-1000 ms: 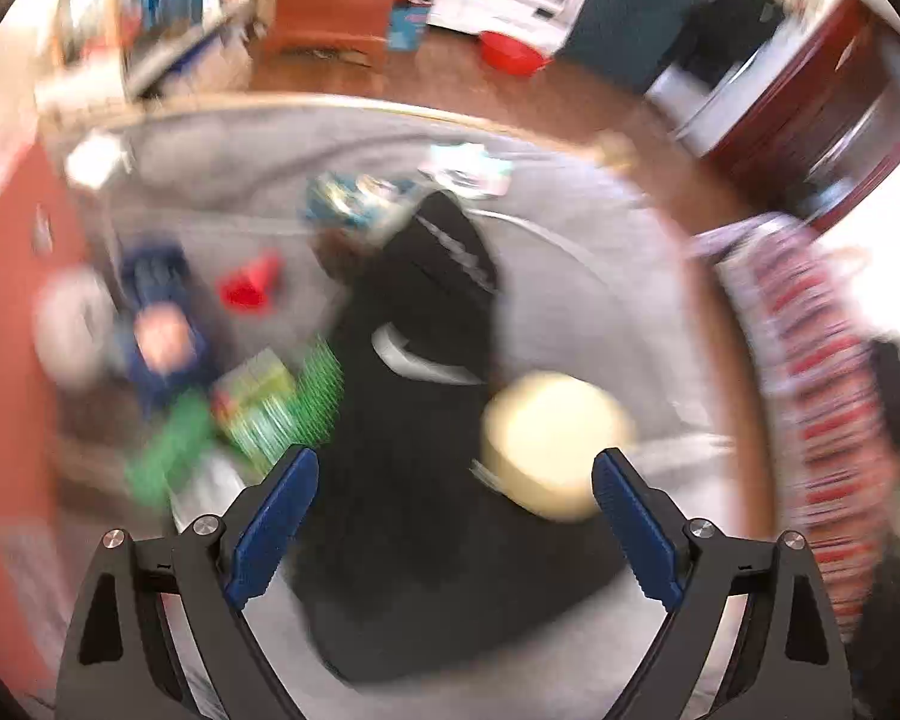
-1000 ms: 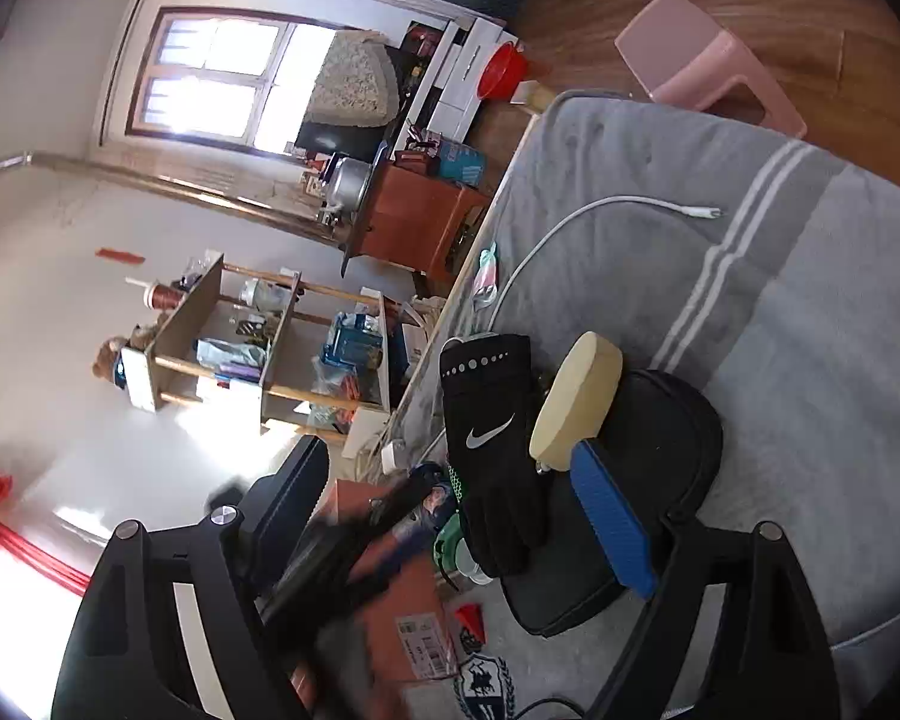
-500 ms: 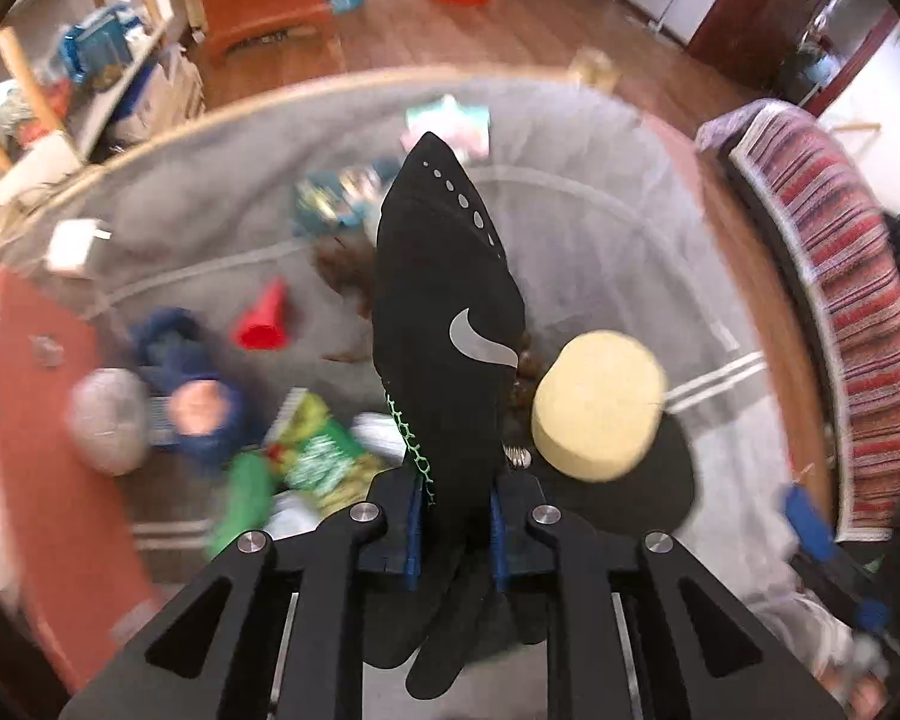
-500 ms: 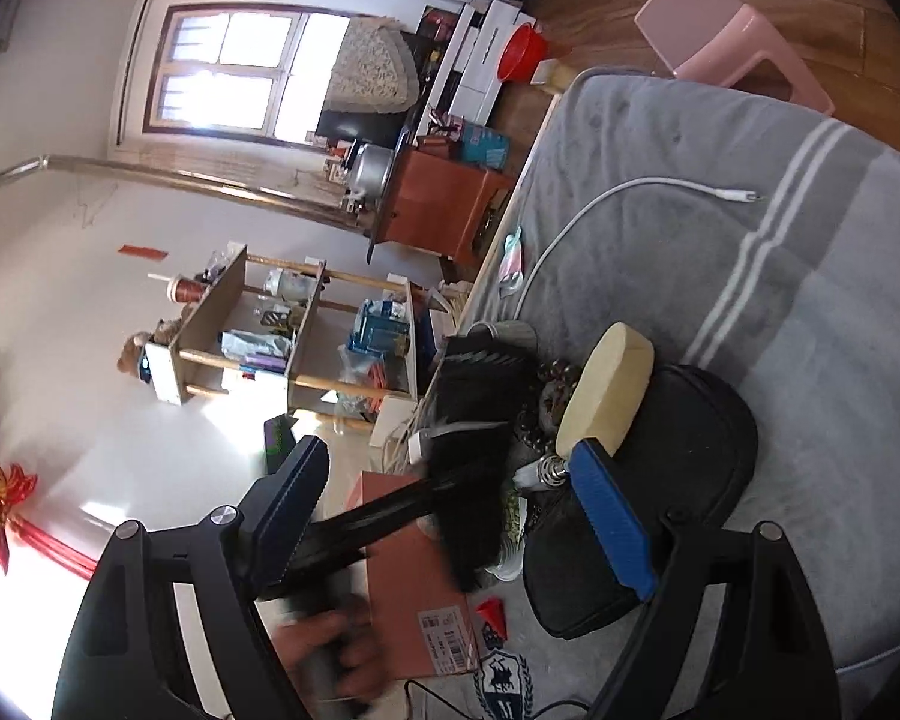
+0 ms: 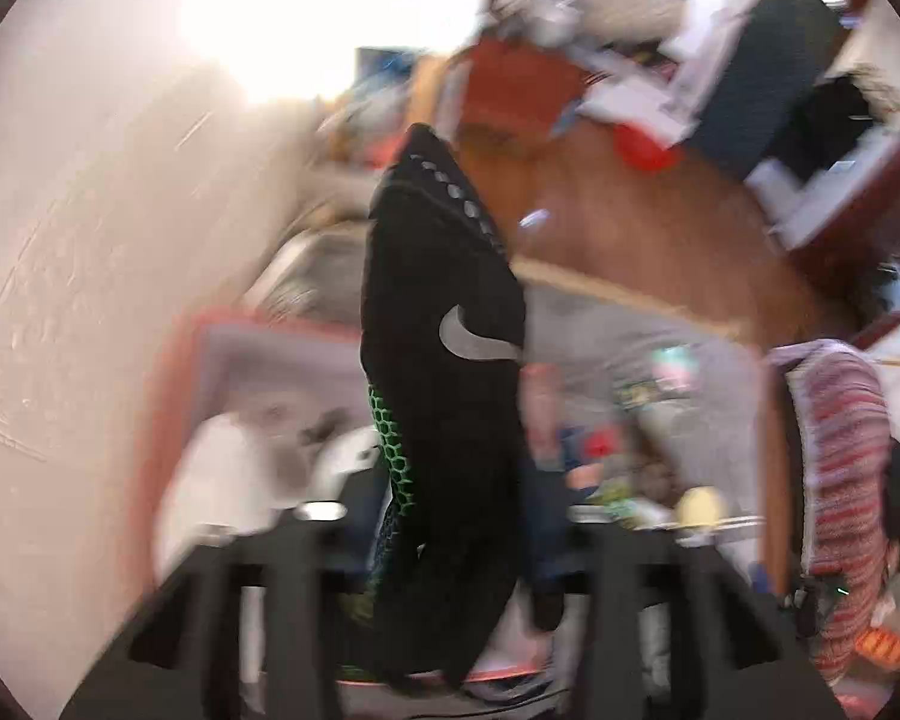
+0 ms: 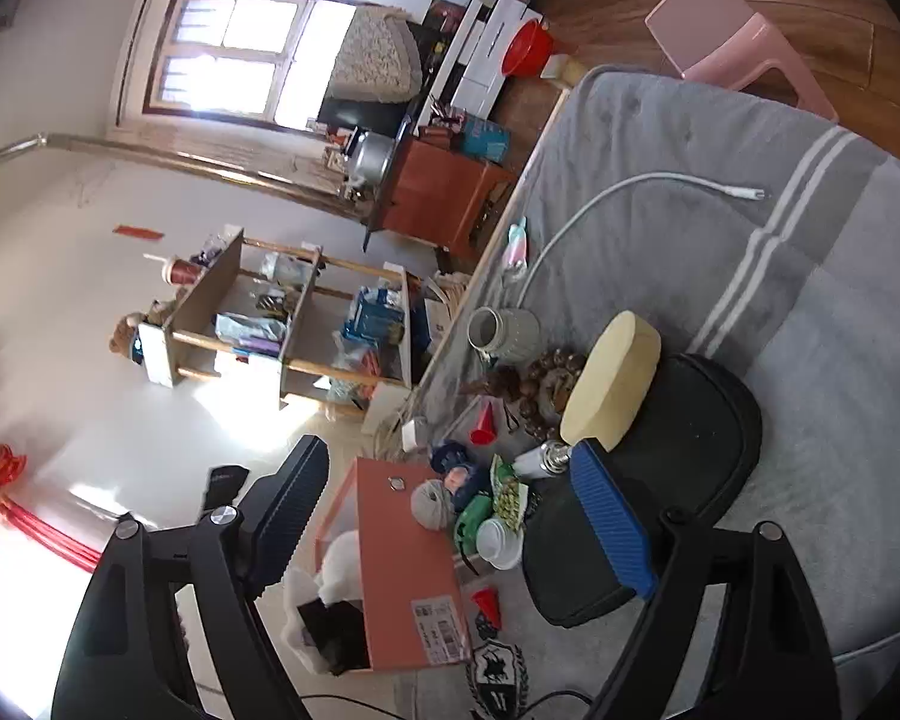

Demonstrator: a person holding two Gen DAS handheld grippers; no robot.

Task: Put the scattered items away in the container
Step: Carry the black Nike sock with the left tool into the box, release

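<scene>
glove (image 5: 450, 396): swoosh logo | box label (image 6: 437, 624): unreadable

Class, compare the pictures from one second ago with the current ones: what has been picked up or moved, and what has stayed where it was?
The left gripper closed on the black glove, lifted it off the grey bedspread and swung it over the orange box. The right gripper stays open and empty; the yellow sponge and black pad have not moved.
</scene>
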